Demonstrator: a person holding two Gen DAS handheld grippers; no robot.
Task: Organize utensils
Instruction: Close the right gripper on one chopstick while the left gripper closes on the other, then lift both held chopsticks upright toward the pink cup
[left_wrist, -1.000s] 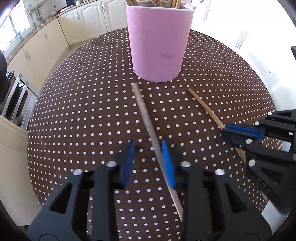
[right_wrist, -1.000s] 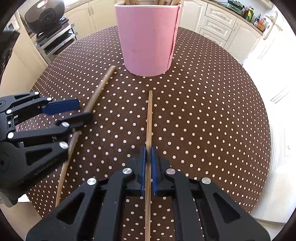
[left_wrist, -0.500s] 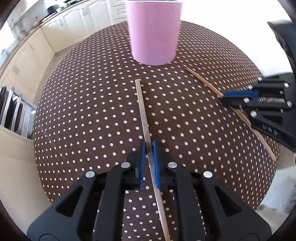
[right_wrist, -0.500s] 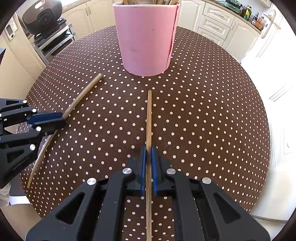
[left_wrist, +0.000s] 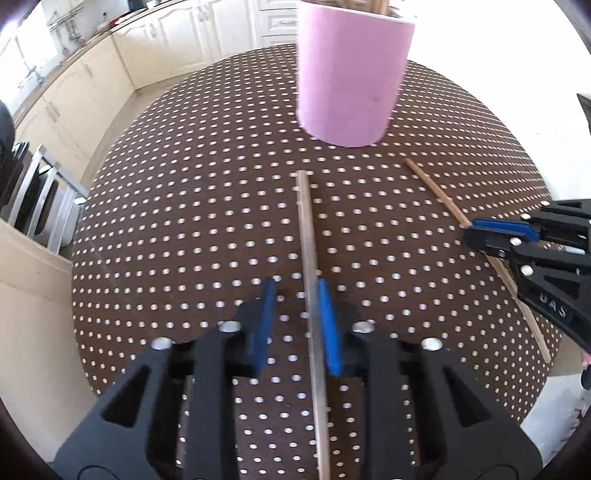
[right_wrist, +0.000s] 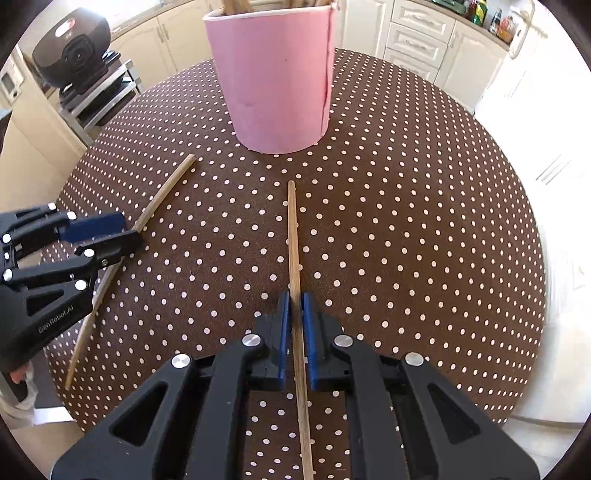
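A pink cup (left_wrist: 351, 74) holding several wooden sticks stands on the round brown polka-dot table (left_wrist: 184, 221). My left gripper (left_wrist: 297, 295) is open, its jaws a hand-width apart; a wooden chopstick (left_wrist: 306, 229) lies between them, against the right pad. My right gripper (right_wrist: 294, 306) is shut on a second chopstick (right_wrist: 293, 229) that points at the pink cup (right_wrist: 273, 77). The right gripper shows in the left wrist view (left_wrist: 491, 236) over its chopstick (left_wrist: 436, 192). The left gripper (right_wrist: 107, 236) and its chopstick (right_wrist: 162, 195) show in the right wrist view.
Cream kitchen cabinets (left_wrist: 110, 74) ring the table. A black appliance (right_wrist: 70, 55) sits on a metal rack at the left in the right wrist view. The table edge (right_wrist: 532, 295) curves close on the right.
My left gripper was shut on its chopstick half a second ago and has opened again. It has moved closer to the cup. My right gripper stays shut on its chopstick.
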